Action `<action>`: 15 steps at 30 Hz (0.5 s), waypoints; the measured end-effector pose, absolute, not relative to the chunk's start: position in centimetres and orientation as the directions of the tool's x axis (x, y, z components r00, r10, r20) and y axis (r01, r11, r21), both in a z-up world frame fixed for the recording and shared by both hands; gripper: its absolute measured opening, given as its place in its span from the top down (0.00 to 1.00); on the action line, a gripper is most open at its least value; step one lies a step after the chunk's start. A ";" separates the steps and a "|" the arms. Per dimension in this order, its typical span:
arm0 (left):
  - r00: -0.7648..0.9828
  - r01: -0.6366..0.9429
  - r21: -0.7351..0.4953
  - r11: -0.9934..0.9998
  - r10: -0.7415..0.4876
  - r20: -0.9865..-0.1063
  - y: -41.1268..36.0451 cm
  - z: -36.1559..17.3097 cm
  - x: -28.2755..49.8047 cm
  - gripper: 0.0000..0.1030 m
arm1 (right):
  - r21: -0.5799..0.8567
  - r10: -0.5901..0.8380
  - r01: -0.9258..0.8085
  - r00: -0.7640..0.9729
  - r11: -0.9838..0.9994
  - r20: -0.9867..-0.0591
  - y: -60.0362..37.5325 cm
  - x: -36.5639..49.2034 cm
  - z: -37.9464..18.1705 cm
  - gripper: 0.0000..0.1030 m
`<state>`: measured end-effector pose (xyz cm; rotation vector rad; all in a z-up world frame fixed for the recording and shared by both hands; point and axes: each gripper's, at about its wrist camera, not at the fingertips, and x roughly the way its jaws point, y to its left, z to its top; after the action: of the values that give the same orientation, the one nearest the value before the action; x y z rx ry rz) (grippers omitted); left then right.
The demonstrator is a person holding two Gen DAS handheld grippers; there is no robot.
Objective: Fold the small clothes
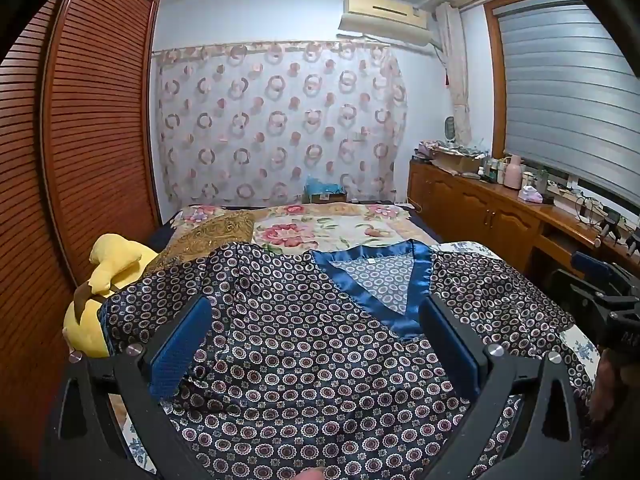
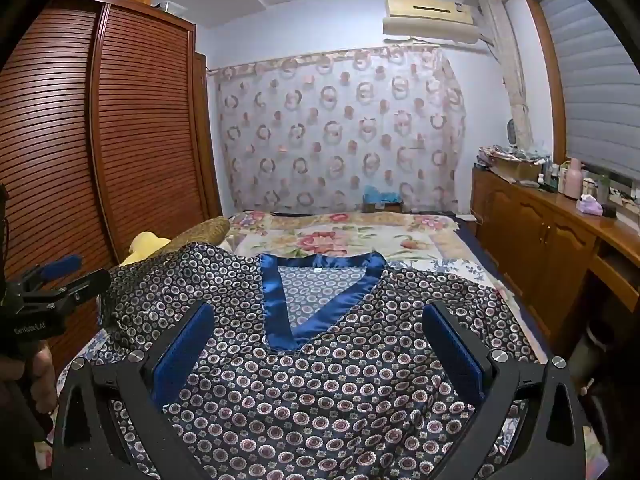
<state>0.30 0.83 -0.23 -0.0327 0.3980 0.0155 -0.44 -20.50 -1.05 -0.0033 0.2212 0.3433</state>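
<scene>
In the left wrist view the left gripper (image 1: 316, 344) hangs over the body of a dark satin top (image 1: 304, 360) printed with small rings, its two blue-padded fingers (image 1: 180, 344) spread as wide as they go with nothing between them; the top lies spread face up on the bed (image 1: 320, 228), its blue V-neck trim (image 1: 376, 280) pointing toward the camera and one sleeve draped to the left against a yellow plush toy (image 1: 108, 272), while the right gripper (image 1: 600, 300) shows at the right edge beside the other sleeve, too side-on here to read its fingers; in the right wrist view the right gripper (image 2: 320, 344) also hovers above the chest of the top (image 2: 320, 392), fingers (image 2: 452, 344) fully apart and empty, the neckline (image 2: 320, 292) just ahead between them, and the left gripper (image 2: 52, 292) sits off to the left near the sleeve that rises over a brown cushion (image 2: 200, 228). Folding has, as far as I can judge, not begun, since the garment looks flat and unfolded. To do the first fold well, each gripper should probably go out to its own side, pinch a sleeve or shoulder edge through one layer only, lift just enough to clear the slippery cloth and bring it inward toward the V so the edges land straight; satin slides readily, so a firm closing of the fingers on a seam, and moving both sides evenly, should keep the top from bunching or drifting toward the toy
</scene>
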 end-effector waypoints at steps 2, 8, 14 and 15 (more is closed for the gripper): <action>0.922 -0.019 -0.034 0.999 0.005 -0.388 1.2 0.0 0.3 0.00 | 0.052 0.330 -0.326 0.917 0.944 -0.226 -20.7 0.1 -0.7 0.00; 0.927 -0.021 -0.028 0.999 0.009 -0.376 0.0 0.8 -0.9 0.00 | 0.053 0.328 -0.324 0.918 0.945 -0.221 -20.7 0.1 -0.6 0.00; 0.928 -0.022 -0.024 0.999 0.012 -0.373 -0.2 1.2 -1.3 0.00 | 0.052 0.329 -0.326 0.918 0.944 -0.222 -20.5 0.1 -0.7 0.00; 0.928 -0.021 -0.024 0.999 0.011 -0.373 -0.3 1.1 -1.2 0.00 | 0.052 0.329 -0.326 0.918 0.944 -0.221 -20.5 0.1 -0.7 0.00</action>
<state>-1.25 -0.25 1.11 -0.0274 0.3822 0.0164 0.08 -20.50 -0.69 0.0140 0.2300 0.3367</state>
